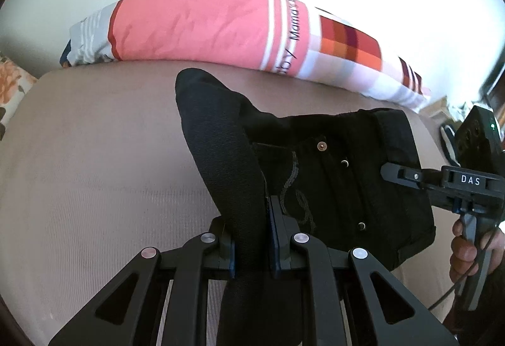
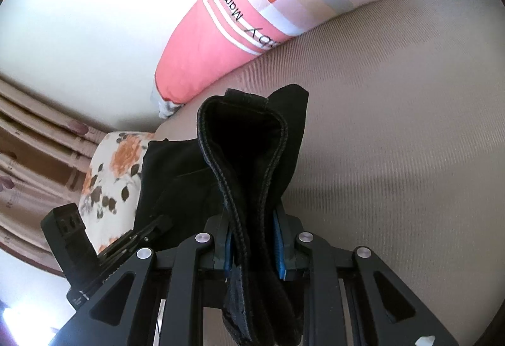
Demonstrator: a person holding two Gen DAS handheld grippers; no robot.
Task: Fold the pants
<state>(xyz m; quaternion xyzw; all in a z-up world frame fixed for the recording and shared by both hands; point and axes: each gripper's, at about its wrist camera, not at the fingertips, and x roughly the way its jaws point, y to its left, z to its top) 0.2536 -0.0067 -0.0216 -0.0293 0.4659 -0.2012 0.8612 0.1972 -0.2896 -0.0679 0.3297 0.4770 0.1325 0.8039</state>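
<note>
Both tools are clamped on black cloth. Between the blue-padded fingers of the left tool [image 1: 252,238] a thick roll of the black pants [image 1: 341,175] is pinched, rising up and away from the fingers to a rounded end. In the right wrist view, the right tool [image 2: 254,246] is closed on a stitched, banded edge of the same garment, which stands up as an open loop in front of the camera; whether it is waistband or hem cannot be told.

From the left tool, the bulk of the pants lies forward and to the right, spread on the tan bed [image 1: 94,163]. Metal rivets and pale curling embroidery are seen on the flat part. At the far right edge of that flat part the right tool is seen side-on, gripped by a bare hand [image 1: 464,248] on its handle. The garment's long axis appears to run across, from one tool to the other, with each tool holding its own end. Any coming fold is judged to turn on bringing these two ends together or laying them down evenly.

On the right tool's body the white letters "DAS" are read. Behind the pants a long pink and checked pillow [image 1: 205,27] lies along the bed's far edge against a pale wall; its printed line shows "Mama's" and part of a word ending "by". A flowered cushion [image 2: 110,175] lies at the bed's left end.
</note>
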